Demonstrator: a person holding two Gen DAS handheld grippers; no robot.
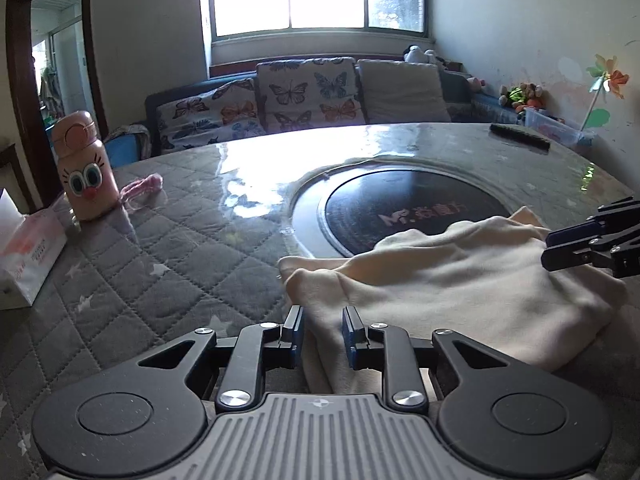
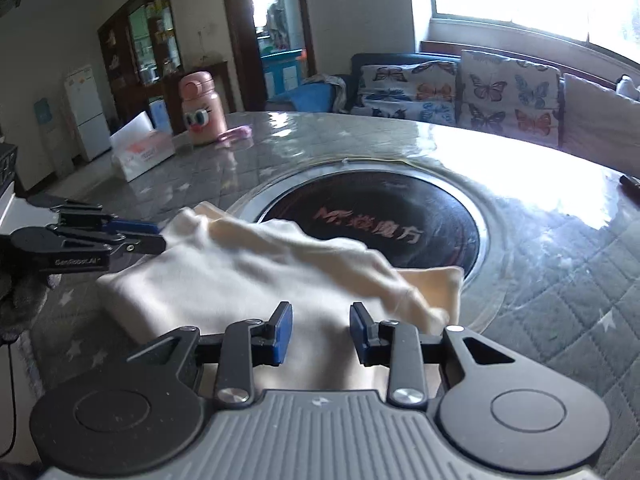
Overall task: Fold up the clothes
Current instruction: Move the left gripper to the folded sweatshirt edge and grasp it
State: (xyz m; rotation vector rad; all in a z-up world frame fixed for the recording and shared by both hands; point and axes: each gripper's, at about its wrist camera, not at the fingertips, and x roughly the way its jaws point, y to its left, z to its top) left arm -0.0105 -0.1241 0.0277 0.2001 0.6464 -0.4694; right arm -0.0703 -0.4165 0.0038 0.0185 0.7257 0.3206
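Observation:
A cream garment (image 1: 460,292) lies partly folded on the round table, its far part over the black cooktop disc. It also shows in the right wrist view (image 2: 224,280). My left gripper (image 1: 323,330) is open with the garment's near edge between its fingers. My right gripper (image 2: 320,332) is open just above the cloth. The right gripper also shows at the right edge of the left wrist view (image 1: 560,250), over the garment's far side. The left gripper shows in the right wrist view (image 2: 148,236) at the cloth's left corner.
A pink cartoon bottle (image 1: 82,168) and a tissue box (image 1: 28,252) stand at the table's left. A pink strap (image 1: 142,186) lies beside the bottle. A dark flat object (image 1: 520,138) lies at the far right edge. The black cooktop disc (image 1: 400,204) sits in the table's centre.

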